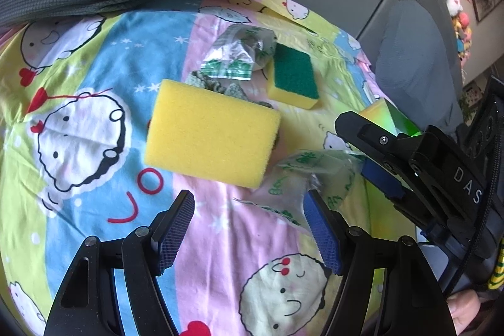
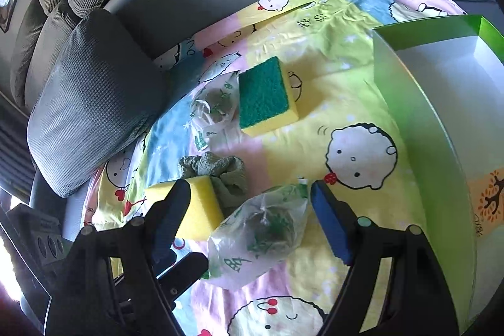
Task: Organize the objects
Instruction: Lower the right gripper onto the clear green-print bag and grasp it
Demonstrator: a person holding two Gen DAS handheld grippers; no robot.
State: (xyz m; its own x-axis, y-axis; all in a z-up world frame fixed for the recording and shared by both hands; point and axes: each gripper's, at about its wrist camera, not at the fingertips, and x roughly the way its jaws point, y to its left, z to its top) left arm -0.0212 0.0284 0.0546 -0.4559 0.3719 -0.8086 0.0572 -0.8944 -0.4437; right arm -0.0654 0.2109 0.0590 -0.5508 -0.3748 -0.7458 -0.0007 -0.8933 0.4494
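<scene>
From my left wrist view, the yellow rectangular sponge (image 1: 211, 133) covers most of the crumpled green cloth (image 1: 220, 88). The open green cardboard box (image 2: 419, 103) runs off the right edge of my right wrist view, and the contents of the clear printed plastic bag (image 2: 261, 236) are too blurred to identify.

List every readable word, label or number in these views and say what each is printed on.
"DAS": white letters on the black body of the right hand-held gripper.
Green print on the near plastic bag: too distorted to read.
Green print on the far plastic bag: too blurred to read.
Writing on the green box: unreadable.
</scene>
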